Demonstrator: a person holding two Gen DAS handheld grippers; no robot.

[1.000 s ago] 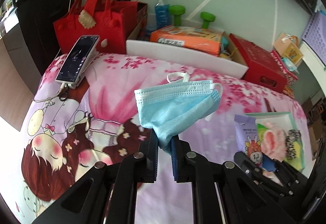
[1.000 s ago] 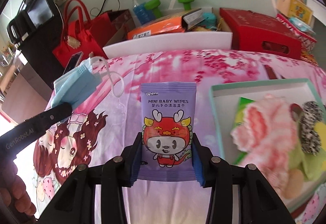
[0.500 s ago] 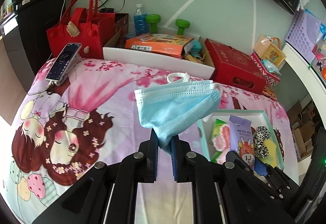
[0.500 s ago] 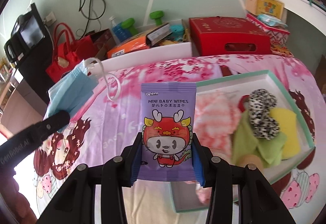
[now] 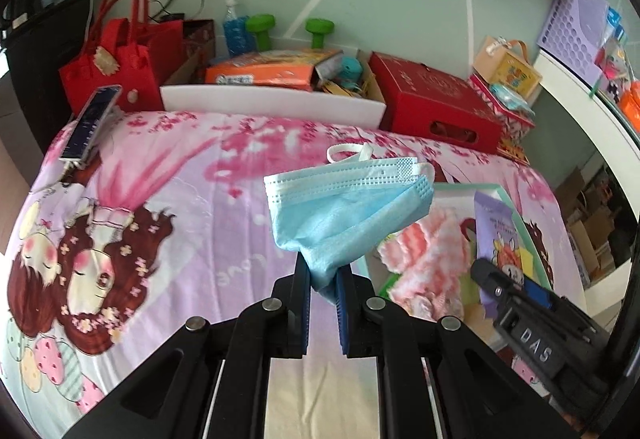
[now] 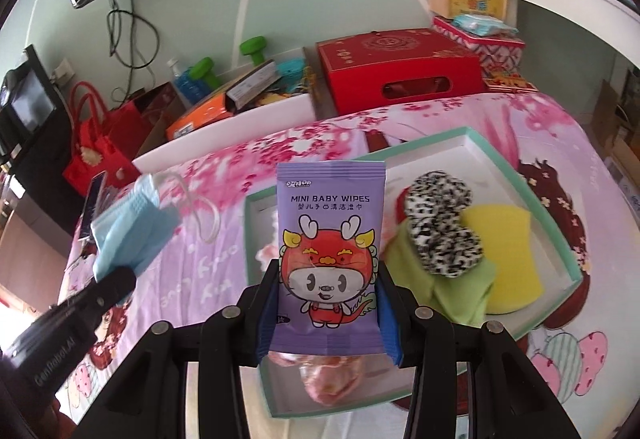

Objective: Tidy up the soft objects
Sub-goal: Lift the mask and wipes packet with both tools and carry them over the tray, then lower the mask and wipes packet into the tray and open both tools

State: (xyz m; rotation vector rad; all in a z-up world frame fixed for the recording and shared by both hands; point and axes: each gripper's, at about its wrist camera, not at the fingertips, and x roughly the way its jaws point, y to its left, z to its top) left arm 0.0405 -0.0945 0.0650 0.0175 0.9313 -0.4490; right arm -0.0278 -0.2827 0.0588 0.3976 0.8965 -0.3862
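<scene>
Left gripper (image 5: 322, 279) pinches face mask (image 5: 344, 215); right gripper (image 6: 328, 303) apparently grips wipes pack (image 6: 330, 255).

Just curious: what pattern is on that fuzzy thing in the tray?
Black-and-white speckles on the fuzzy scrunchie, clearest in the right wrist view.

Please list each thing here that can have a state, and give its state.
left gripper: shut on the blue face mask
right gripper: shut on the baby wipes pack, held upright
tray: open, partly filled
phone: screen lit
orange carton: end flap open
</scene>
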